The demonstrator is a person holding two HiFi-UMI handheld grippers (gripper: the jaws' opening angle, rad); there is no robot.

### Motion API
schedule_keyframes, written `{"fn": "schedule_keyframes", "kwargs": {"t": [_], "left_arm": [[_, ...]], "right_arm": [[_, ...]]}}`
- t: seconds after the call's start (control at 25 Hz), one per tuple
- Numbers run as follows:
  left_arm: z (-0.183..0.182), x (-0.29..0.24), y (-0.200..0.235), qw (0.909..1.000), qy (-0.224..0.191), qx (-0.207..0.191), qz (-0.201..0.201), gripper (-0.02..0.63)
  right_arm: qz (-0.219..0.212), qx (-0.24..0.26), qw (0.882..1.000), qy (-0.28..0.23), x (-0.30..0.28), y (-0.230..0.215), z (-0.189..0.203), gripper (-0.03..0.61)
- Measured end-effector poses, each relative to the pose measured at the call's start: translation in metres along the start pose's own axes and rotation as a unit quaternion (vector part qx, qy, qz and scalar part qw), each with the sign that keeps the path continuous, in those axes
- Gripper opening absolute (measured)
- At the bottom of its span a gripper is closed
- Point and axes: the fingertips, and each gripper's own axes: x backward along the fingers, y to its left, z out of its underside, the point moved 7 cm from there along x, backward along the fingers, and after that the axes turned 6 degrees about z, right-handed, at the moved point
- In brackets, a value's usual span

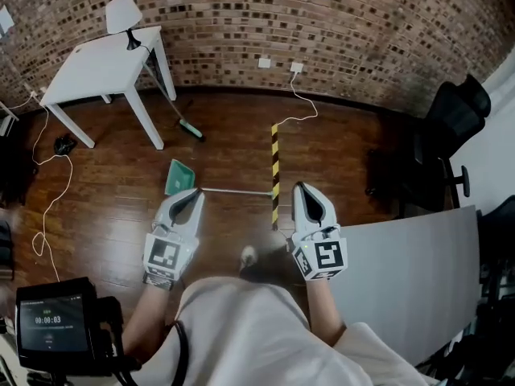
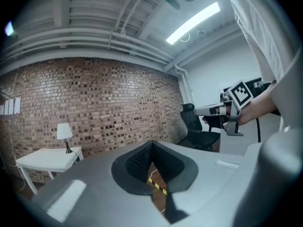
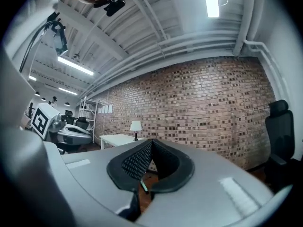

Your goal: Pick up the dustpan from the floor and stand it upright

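Nearest to you: your pale shirt [image 1: 241, 328], filling the bottom of the head view, with a small black timer screen [image 1: 50, 326] at lower left.

Left claw [image 1: 196, 193]: held out ahead of your body, above the floor. Its own view shows the two dark pads meeting at the tip, closed, nothing between them. Only floor and striped tape show through the hollow behind the tip.

Right claw [image 1: 302, 188]: held level with the left, well apart from it. Also closed tip to tip and empty. A thin green sliver shows through its lower gap; possibly the dustpan, too small to confirm.

Dustpan [image 1: 179, 177]: green pan lying flat on the wooden floor [image 1: 105, 199], in line with the left claw's tip in the head view. Neither claw touches it. Its long metal handle [image 1: 237, 191] runs right along the floor, ending at the yellow-and-black tape strip [image 1: 274, 167].

Surroundings: white bench [image 1: 96, 67] at upper left carrying a white lamp [image 1: 123, 14]. A broom [image 1: 173, 107] leans against the bench, its green head on the floor. Brick wall [image 1: 322, 22] behind. Black office chair [image 1: 451, 127] to the right, and a grey panel [image 1: 402, 272] beside your right arm.
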Motion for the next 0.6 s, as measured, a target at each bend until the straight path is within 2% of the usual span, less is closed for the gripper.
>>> {"fn": "schedule_keyframes", "kwargs": {"t": [0.12,0.24,0.4,0.6], "left_arm": [[-0.015,-0.044,0.013,0.9999,0.004,-0.014,-0.003,0.002],[-0.021,-0.066,0.03,0.9998,0.008,-0.016,-0.002,0.002],[-0.022,-0.076,0.056,0.9997,0.015,-0.014,-0.014,0.002],[-0.022,-0.075,0.088,0.9996,0.006,-0.014,-0.025,0.002]], "right_arm": [[-0.008,0.002,1.0,-0.007,-0.036,-0.031,-0.008,0.013],[-0.006,-0.009,1.0,0.0,-0.063,-0.047,-0.007,0.013],[-0.005,-0.016,1.0,0.016,-0.087,-0.052,-0.002,0.013],[0.015,0.0,1.0,0.022,-0.103,-0.046,-0.003,0.013]]}}
